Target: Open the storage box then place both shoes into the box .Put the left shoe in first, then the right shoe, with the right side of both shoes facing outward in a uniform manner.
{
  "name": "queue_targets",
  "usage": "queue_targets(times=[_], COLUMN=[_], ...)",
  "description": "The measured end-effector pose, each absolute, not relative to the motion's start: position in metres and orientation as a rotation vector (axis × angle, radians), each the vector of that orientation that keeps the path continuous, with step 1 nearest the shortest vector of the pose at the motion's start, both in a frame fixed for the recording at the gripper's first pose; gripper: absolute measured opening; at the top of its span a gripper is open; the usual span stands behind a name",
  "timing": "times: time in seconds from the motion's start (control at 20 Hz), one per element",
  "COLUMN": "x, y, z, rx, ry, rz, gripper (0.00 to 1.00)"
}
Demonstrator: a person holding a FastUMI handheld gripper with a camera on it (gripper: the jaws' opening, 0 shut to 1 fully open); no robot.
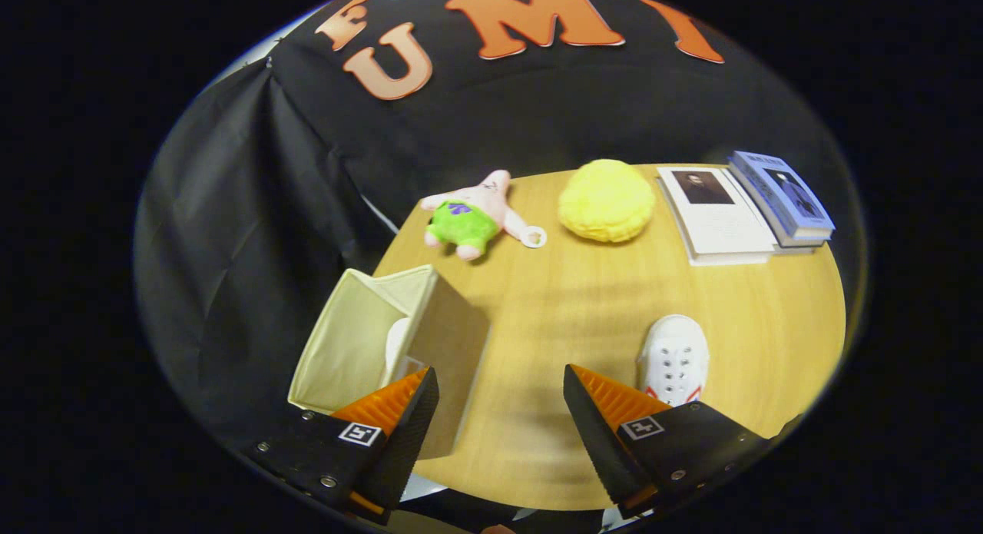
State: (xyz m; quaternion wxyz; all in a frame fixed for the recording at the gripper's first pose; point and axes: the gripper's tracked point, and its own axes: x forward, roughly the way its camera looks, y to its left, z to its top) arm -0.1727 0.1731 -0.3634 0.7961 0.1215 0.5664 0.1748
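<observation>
The claw point(499, 399) is wide open and holds nothing. Its two orange fingers point(614, 399) hang over the wooden counter point(553, 319). The cream storage box point(384, 334) sits on the left, with its top open, right by the left finger. Something white point(397, 342) peeks out inside the box; it is hard to tell what it is. A white shoe point(676, 357) lies on the counter just past the right finger. Far off sit a pink star toy point(472, 211), a fluffy yellow ball point(607, 200) and two books point(745, 203) on the right.
</observation>
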Motion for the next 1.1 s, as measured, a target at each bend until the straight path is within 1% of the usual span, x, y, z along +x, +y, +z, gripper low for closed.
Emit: queue_targets(times=[0.2, 0.3, 0.4, 0.7, 0.85, 0.95, 1.05, 1.1], x=[-0.183, -0.190, -0.203, -0.240, -0.246, -0.242, -0.238, -0.234], y=[0.090, 0.061, 0.038, 0.018, 0.013, 0.008, 0.015, 0.018], z=[-0.403, -0.419, -0.436, -0.478, -0.492, -0.501, -0.508, -0.511], rx=[0.217, 0.204, 0.184, 0.104, 0.066, 0.060, 0.138, 0.160], ry=[1.233, 1.243, 1.266, 1.367, 1.385, 1.380, 1.387, 1.385], rz=[0.202, 0.143, 0.114, 0.129, 0.143, 0.135, 0.138, 0.150], gripper=[0.98, 0.98, 0.98, 0.98, 0.96, 0.93, 0.89, 0.85])
